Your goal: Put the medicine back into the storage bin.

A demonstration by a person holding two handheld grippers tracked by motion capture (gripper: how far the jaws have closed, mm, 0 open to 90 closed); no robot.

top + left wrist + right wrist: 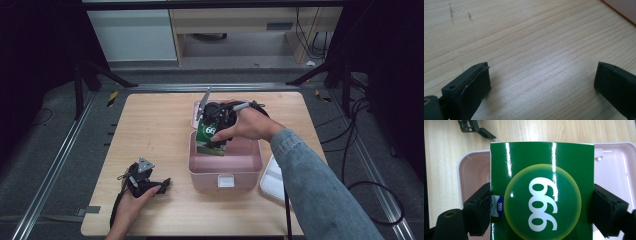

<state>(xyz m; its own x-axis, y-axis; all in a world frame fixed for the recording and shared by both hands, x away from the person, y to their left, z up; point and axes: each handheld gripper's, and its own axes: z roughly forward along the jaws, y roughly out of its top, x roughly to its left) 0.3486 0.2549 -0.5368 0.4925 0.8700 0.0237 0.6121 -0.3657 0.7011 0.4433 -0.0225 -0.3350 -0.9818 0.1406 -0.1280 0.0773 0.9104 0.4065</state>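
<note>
Near the table's (150, 125) left front edge, the left gripper (161, 186) rests released, its jaws spread over bare wood. Farther in, at centre, the right gripper (212, 131) clamps the green box (541, 192) by both sides, holding it over the open pink container (225, 167).

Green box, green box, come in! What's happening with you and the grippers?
Right gripper shut on green box, above the pink bin. Left gripper open, low over the table. Nothing in the way.
</note>
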